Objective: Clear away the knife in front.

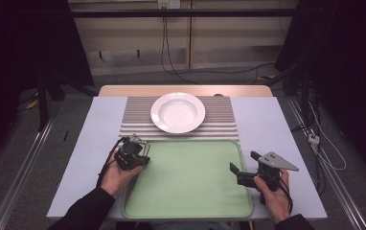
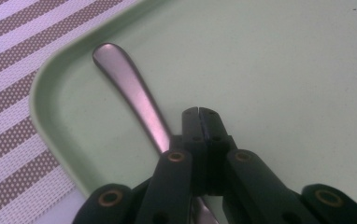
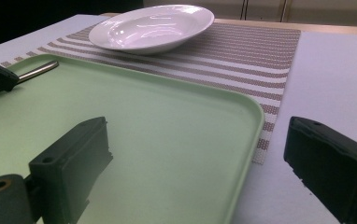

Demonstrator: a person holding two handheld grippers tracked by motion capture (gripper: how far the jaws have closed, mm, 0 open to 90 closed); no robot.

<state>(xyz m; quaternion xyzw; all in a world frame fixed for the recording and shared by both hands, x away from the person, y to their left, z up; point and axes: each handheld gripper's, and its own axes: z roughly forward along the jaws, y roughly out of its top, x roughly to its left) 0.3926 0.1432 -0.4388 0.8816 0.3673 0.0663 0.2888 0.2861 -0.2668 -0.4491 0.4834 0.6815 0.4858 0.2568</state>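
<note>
1. High view: green tray [image 1: 190, 179] at the near edge of the table [image 1: 262, 124], striped mat [image 1: 219, 115] behind it, white plate [image 1: 177, 112] on the mat. Left gripper [image 1: 140, 153] sits over the tray's far-left corner, held by the left hand [image 1: 116, 175]. Right gripper [image 1: 241, 165] is at the tray's right edge, held by the right hand [image 1: 273, 191], jaws spread and pointing left over the tray.
2. Left gripper view: left gripper [image 2: 199, 112] jaws pressed together, nothing visible between the tips. A metal utensil handle [image 2: 130, 88] lies in the tray [image 2: 270, 70] corner and runs under the gripper body; whether they touch is unclear from here. Mat [image 2: 8, 116] beyond the rim.
3. Right gripper view: right gripper [image 3: 195, 154] jaws wide apart, empty, straddling the tray [image 3: 167, 121] right rim. Plate [image 3: 151, 28] on the mat [image 3: 260, 51] ahead. Handle [image 3: 34, 71] at far left, the other gripper's tip beside it.
</note>
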